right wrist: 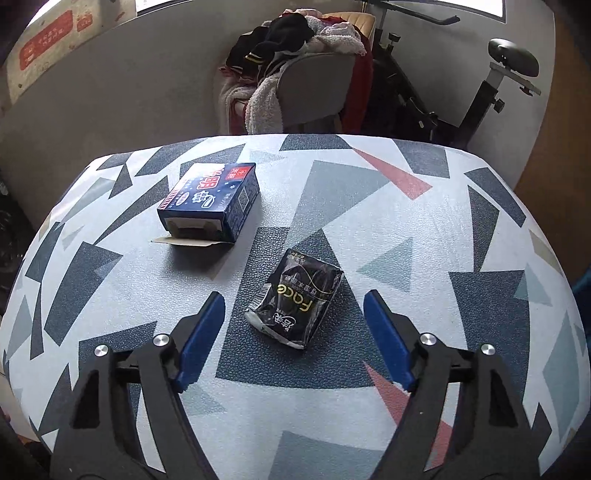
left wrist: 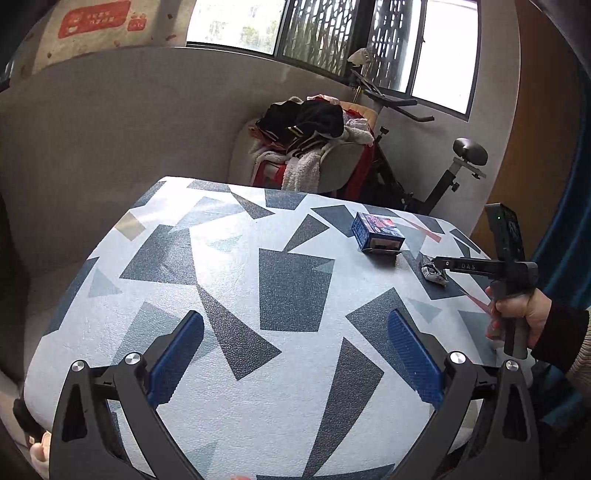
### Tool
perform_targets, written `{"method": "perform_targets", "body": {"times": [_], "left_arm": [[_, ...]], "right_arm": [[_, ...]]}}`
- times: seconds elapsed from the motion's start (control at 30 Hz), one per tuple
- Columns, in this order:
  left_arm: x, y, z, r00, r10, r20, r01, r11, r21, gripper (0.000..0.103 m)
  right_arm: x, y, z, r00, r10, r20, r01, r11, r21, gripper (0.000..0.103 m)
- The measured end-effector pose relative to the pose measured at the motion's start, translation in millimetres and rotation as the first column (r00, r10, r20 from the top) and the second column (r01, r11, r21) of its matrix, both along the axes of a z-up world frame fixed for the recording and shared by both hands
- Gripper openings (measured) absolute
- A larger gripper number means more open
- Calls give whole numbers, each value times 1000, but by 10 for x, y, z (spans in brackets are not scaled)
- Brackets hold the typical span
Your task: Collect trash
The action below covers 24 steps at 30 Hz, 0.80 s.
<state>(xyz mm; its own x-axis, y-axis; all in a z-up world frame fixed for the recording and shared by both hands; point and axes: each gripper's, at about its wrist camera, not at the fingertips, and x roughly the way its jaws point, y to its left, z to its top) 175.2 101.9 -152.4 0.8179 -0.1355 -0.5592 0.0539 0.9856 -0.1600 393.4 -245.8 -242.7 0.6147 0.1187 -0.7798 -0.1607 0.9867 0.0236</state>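
Observation:
A black tissue packet [right wrist: 295,302], crumpled and with "Face" printed on it, lies on the table's patterned cloth [right wrist: 424,236]. My right gripper [right wrist: 294,295] hovers over the packet, open, with a blue pad on either side and not touching it. A dark blue carton [right wrist: 210,199] with its end flap open lies further back on the left. In the left wrist view, the carton [left wrist: 376,230] and the packet [left wrist: 434,273] sit at the far right of the table. There a hand holds the right gripper [left wrist: 441,264] over the packet. My left gripper [left wrist: 294,315] is open above bare cloth.
Behind the table stand a chair piled with clothes [left wrist: 314,129] and an exercise bike [left wrist: 436,177]. A grey wall [left wrist: 129,122] runs along the left under a window [left wrist: 332,33]. The table's edge curves close on the right [right wrist: 546,236].

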Motion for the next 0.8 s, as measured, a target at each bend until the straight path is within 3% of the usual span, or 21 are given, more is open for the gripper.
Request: {"method": "perform_targets", "body": {"times": [0.07, 0.13, 0.17, 0.33, 0.43, 0.5, 0.7, 0.8], "left_arm": [[191, -71, 7, 1000, -22, 2, 22, 1000, 4, 97], [386, -173, -3, 999, -41, 4, 41, 999, 11, 97], [478, -223, -15, 999, -54, 5, 54, 998, 12, 97], [1028, -504, -179, 991, -129, -44, 129, 992, 10, 97], [1362, -682, -277, 977, -182, -107, 176, 982, -62, 97], [1527, -859, -327, 974, -183, -137, 177, 983, -59, 97], [2077, -1415, -436, 948, -269, -168, 265, 963, -43, 97], [2405, -1622, -477, 950, -253, -183, 253, 967, -22, 97]], "right_arm": [[129, 36, -98, 999, 0, -35, -1, 1000, -18, 74], [175, 31, -173, 998, -2, -58, 1, 1000, -12, 61], [152, 7, -211, 998, 0, -56, 0, 1000, 2, 59], [37, -70, -163, 999, 34, 9, -34, 996, 78, 29], [-91, -192, -58, 993, -40, 113, 26, 992, 120, 25], [-148, -293, -5, 984, -84, 156, 59, 986, 157, 24], [-230, -747, 29, 949, -261, 177, 194, 926, 325, 22], [-254, -848, 24, 939, -296, 177, 217, 906, 363, 22]]}}
